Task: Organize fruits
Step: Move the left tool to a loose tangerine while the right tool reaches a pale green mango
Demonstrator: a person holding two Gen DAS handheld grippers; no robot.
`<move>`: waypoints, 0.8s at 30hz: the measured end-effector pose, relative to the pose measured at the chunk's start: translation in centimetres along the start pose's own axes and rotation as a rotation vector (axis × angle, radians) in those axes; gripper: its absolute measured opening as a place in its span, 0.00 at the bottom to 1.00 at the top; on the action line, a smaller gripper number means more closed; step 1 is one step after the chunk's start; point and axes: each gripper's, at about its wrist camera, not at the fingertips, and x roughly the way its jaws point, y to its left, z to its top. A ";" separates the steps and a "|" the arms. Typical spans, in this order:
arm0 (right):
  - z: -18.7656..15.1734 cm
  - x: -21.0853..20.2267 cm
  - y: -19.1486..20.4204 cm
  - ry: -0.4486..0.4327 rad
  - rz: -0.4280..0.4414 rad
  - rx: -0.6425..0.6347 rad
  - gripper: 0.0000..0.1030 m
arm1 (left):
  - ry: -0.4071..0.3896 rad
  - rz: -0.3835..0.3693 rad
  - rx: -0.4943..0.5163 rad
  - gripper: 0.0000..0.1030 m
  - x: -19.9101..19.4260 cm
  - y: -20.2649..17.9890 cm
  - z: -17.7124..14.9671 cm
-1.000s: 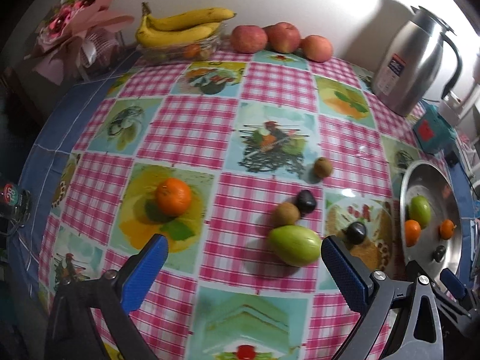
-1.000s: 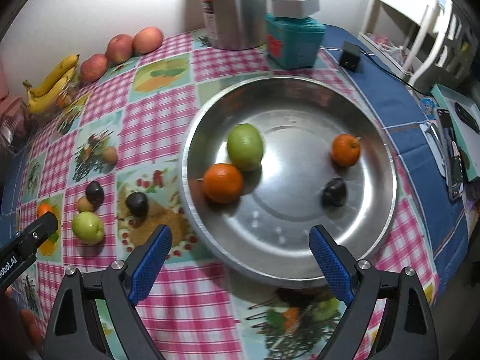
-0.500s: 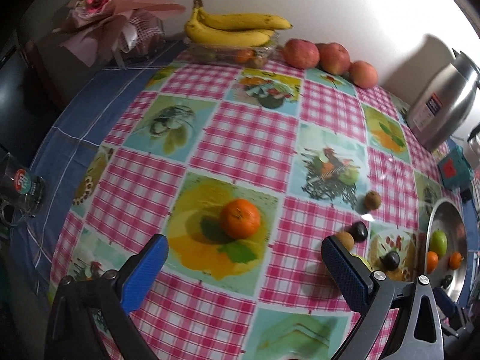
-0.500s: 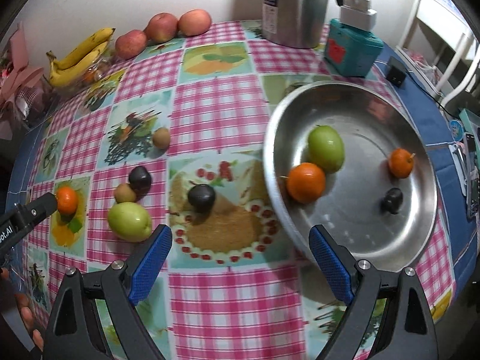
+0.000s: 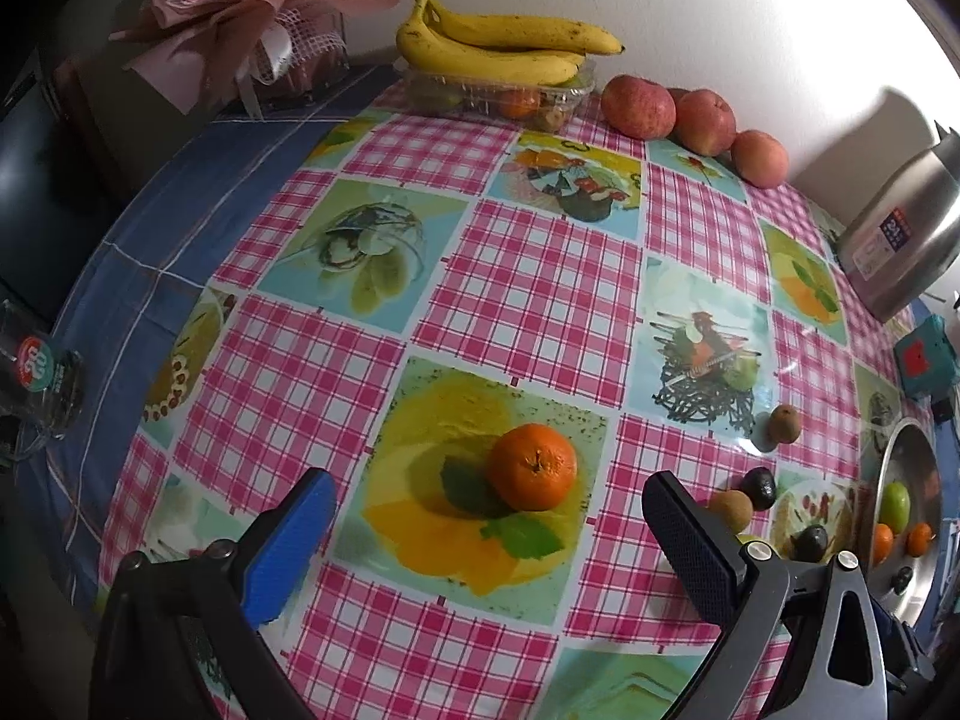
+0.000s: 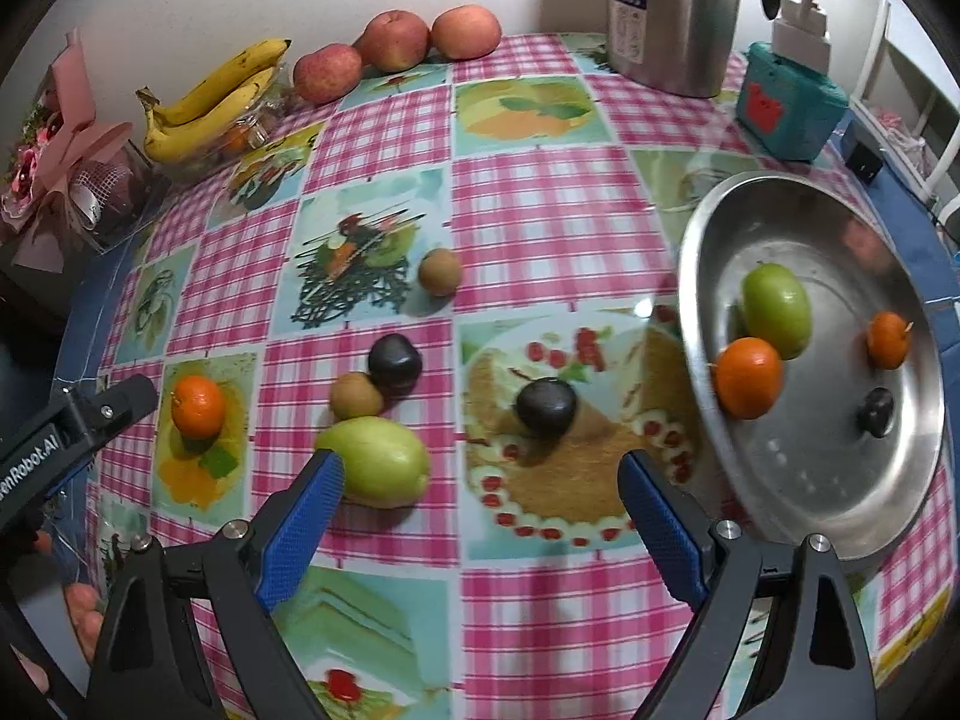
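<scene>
My left gripper (image 5: 486,510) is open and empty, with a loose orange (image 5: 531,466) on the tablecloth just ahead between its fingers. My right gripper (image 6: 480,480) is open and empty. Ahead of it lie a dark plum (image 6: 546,406), a green mango (image 6: 373,469) by its left finger, a second plum (image 6: 394,360) and two brown kiwis (image 6: 356,395) (image 6: 439,270). The steel bowl (image 6: 798,516) at the right holds a green mango (image 6: 775,308), two oranges (image 6: 748,376) (image 6: 888,339) and a plum (image 6: 875,411). The left gripper (image 6: 72,420) shows at that view's left edge.
Bananas (image 5: 504,48) on a clear box and three apples (image 5: 696,117) line the back wall. A steel thermos (image 6: 672,12) and a teal box (image 6: 789,105) stand at the back right. A pink bouquet (image 5: 240,18) is at the back left, a glass (image 5: 36,378) at the left edge.
The left gripper has swung left, bringing the loose orange between its fingers. The right gripper has swung left from over the bowl to the loose fruits on the cloth.
</scene>
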 end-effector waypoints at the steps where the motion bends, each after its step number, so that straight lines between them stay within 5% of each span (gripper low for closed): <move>1: 0.0 0.1 0.1 0.003 0.005 0.002 0.90 | 0.005 -0.001 0.005 1.00 0.2 0.0 0.0; 24: -0.4 4.6 3.9 0.079 -0.022 -0.032 0.90 | 0.027 -0.012 0.115 1.00 4.1 -1.4 0.8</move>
